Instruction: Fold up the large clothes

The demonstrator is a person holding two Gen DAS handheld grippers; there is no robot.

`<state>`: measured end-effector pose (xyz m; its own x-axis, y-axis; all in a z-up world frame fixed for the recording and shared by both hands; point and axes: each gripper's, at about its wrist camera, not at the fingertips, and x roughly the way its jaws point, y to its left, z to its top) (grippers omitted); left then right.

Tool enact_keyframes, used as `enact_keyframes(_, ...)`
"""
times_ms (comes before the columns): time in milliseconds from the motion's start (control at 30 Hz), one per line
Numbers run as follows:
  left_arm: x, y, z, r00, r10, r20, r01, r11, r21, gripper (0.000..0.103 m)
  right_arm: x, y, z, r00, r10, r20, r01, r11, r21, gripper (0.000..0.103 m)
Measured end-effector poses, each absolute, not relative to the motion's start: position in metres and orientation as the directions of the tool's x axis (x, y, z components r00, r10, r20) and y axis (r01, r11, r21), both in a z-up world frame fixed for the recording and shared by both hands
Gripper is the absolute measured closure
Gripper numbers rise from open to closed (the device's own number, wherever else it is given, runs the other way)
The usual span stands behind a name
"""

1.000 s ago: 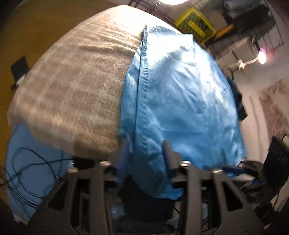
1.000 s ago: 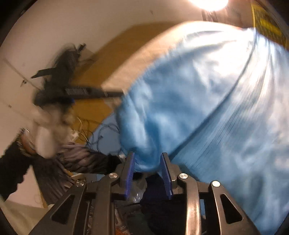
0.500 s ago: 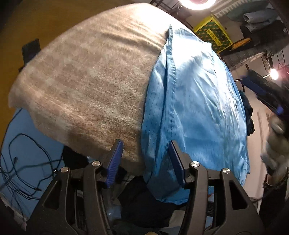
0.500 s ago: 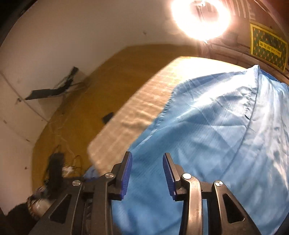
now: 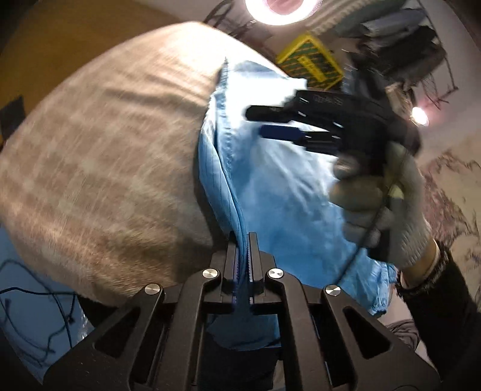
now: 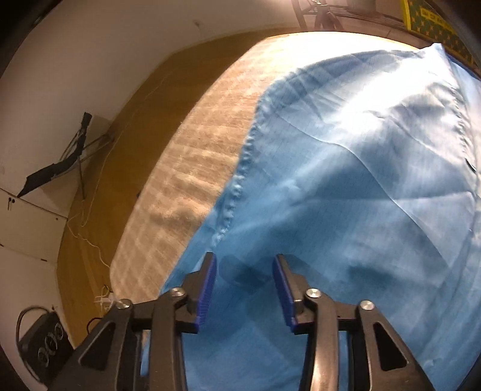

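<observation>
A large light-blue garment point(image 5: 270, 180) lies spread over a beige plaid blanket point(image 5: 105, 156) on the table. My left gripper point(image 5: 242, 240) is shut on the garment's folded near edge, the cloth pinched between its pads. In the left wrist view the right gripper point(image 5: 264, 121), held by a gloved hand point(image 5: 381, 204), hovers over the garment. In the right wrist view the right gripper point(image 6: 244, 264) hangs just above the blue garment point(image 6: 345, 180) near its puckered hem, its jaws opening with nothing pinched between them.
The blanket point(image 6: 192, 168) ends at the left, with brown floor point(image 6: 105, 168) and loose cables beyond. A yellow-green box point(image 5: 309, 63) sits past the table's far end. A bright lamp point(image 5: 279, 9) glares above. A black device point(image 6: 45, 343) lies on the floor.
My left gripper closed from open onto the garment's near edge. The right gripper swept across over the garment, came into the left wrist view, and its jaws widened.
</observation>
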<state>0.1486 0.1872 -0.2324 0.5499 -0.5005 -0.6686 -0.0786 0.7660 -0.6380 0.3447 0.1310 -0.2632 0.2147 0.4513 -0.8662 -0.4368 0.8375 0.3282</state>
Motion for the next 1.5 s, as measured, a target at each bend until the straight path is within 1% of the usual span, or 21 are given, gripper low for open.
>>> enact_keyframes(33,0.148,0.186,-0.231,0.552,-0.506,-0.662,-0.070,0.764,-0.642,0.102,0.345,0.134,-0.260,0.217,0.449,-0.867,-0.443,0.836,0.323,0.047)
enact_keyframes(67,0.148,0.183,-0.227,0.555,-0.515,-0.654,-0.055,0.761,-0.646,0.102,0.346,0.139,-0.257,0.224,0.441,-0.869,-0.455,0.836,0.308,0.045)
enact_keyframes(167,0.148,0.175,-0.219,0.563,-0.507,-0.652,-0.014,0.783,-0.622,0.102,0.351,0.152,-0.248,0.239,0.416,-0.877,-0.478,0.837,0.267,0.043)
enact_keyframes(233,0.148,0.171,-0.215,0.567,-0.510,-0.646,0.005,0.787,-0.617,0.102,0.358,0.163,-0.244,0.244,0.390,-0.888,-0.487,0.841,0.236,0.040)
enact_keyframes(367,0.152,0.161,-0.207,0.574,-0.502,-0.647,0.034,0.804,-0.594,0.103,0.374,0.184,-0.242,0.254,0.310,-0.916,-0.480,0.863,0.159,0.040)
enact_keyframes(467,0.154,0.152,-0.204,0.575,-0.489,-0.656,0.052,0.822,-0.567,0.103,0.381,0.203,-0.245,0.281,0.220,-0.934,-0.487,0.871,0.059,0.040)
enact_keyframes(567,0.155,0.142,-0.202,0.571,-0.486,-0.662,0.064,0.830,-0.555,0.103,0.384,0.218,-0.253,0.332,0.093,-0.939,-0.492,0.866,-0.088,0.041)
enact_keyframes(600,0.155,0.140,-0.201,0.570,-0.485,-0.663,0.067,0.832,-0.551,0.103,0.386,0.221,-0.257,0.345,0.052,-0.937,-0.487,0.863,-0.132,0.045)
enact_keyframes(667,0.157,0.138,-0.200,0.571,-0.484,-0.663,0.068,0.833,-0.549,0.103,0.391,0.221,-0.264,0.348,0.009,-0.937,-0.474,0.864,-0.168,0.058)
enact_keyframes(700,0.157,0.140,-0.201,0.570,-0.485,-0.663,0.067,0.832,-0.551,0.103,0.393,0.219,-0.265,0.344,0.003,-0.939,-0.470,0.866,-0.169,0.073)
enact_keyframes(733,0.157,0.139,-0.201,0.570,-0.486,-0.663,0.068,0.832,-0.551,0.103,0.395,0.216,-0.267,0.342,0.000,-0.940,-0.465,0.869,-0.170,0.084)
enact_keyframes(767,0.156,0.142,-0.201,0.570,-0.486,-0.663,0.069,0.832,-0.550,0.103,0.396,0.212,-0.268,0.346,0.002,-0.938,-0.459,0.873,-0.167,0.089)
enact_keyframes(800,0.157,0.141,-0.200,0.570,-0.486,-0.662,0.073,0.833,-0.548,0.103,0.397,0.209,-0.268,0.349,0.009,-0.937,-0.453,0.877,-0.161,0.098)
enact_keyframes(833,0.157,0.140,-0.200,0.571,-0.487,-0.661,0.079,0.834,-0.546,0.103,0.399,0.204,-0.267,0.350,0.025,-0.936,-0.447,0.883,-0.144,0.102)
enact_keyframes(867,0.157,0.137,-0.199,0.572,-0.486,-0.661,0.087,0.837,-0.540,0.103,0.399,0.199,-0.265,0.350,0.049,-0.935,-0.444,0.888,-0.119,0.103)
enact_keyframes(1067,0.152,0.114,-0.183,0.582,-0.479,-0.657,0.173,0.862,-0.476,0.103,0.399,0.156,-0.239,0.367,0.240,-0.899,-0.407,0.910,0.077,0.103)
enact_keyframes(1100,0.151,0.108,-0.179,0.583,-0.480,-0.656,0.191,0.865,-0.463,0.103,0.398,0.143,-0.232,0.374,0.292,-0.881,-0.393,0.910,0.135,0.103)
enact_keyframes(1267,0.151,0.078,-0.168,0.567,-0.503,-0.652,0.266,0.861,-0.433,0.103,0.387,0.084,-0.213,0.417,0.421,-0.806,-0.311,0.899,0.309,0.103)
enact_keyframes(1500,0.146,0.026,-0.158,0.516,-0.541,-0.665,0.385,0.839,-0.385,0.103,0.363,-0.017,-0.200,0.502,0.544,-0.673,-0.222,0.833,0.508,0.103)
